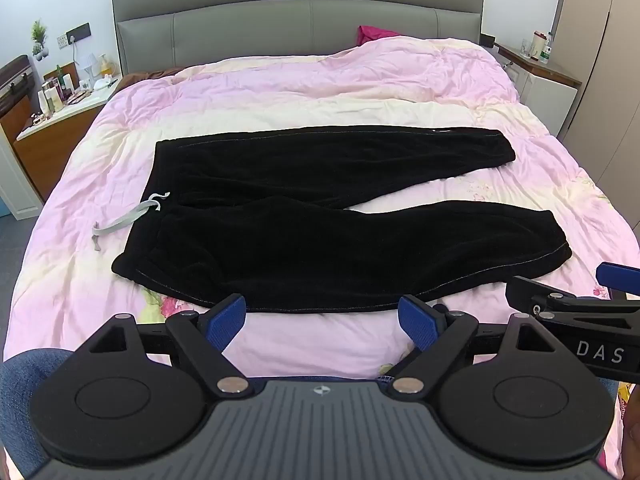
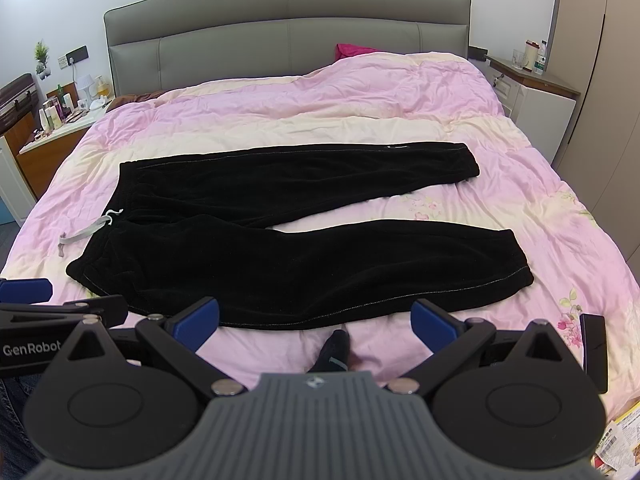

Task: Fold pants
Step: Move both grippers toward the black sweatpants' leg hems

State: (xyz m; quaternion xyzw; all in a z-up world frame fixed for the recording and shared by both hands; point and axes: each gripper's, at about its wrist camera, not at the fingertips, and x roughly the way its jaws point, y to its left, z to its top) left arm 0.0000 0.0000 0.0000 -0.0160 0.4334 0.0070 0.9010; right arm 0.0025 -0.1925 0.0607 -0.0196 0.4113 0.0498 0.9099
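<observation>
Black pants [image 1: 320, 216] lie flat and spread on the pink bed, waistband to the left, both legs running right and apart. A grey drawstring [image 1: 120, 222] trails off the waistband to the left. The pants also show in the right wrist view [image 2: 280, 240]. My left gripper [image 1: 324, 322] is open and empty, just short of the near leg's lower edge. My right gripper [image 2: 316, 322] is open and empty, also in front of the near leg. The right gripper shows at the right edge of the left wrist view [image 1: 568, 304].
The pink quilt [image 1: 320, 92] covers the whole bed, with a grey headboard [image 1: 296, 20] behind. A cluttered nightstand [image 1: 60, 112] stands at the left, a cabinet [image 1: 536, 76] at the right. A socked foot [image 2: 332, 350] rests on the bed's near edge.
</observation>
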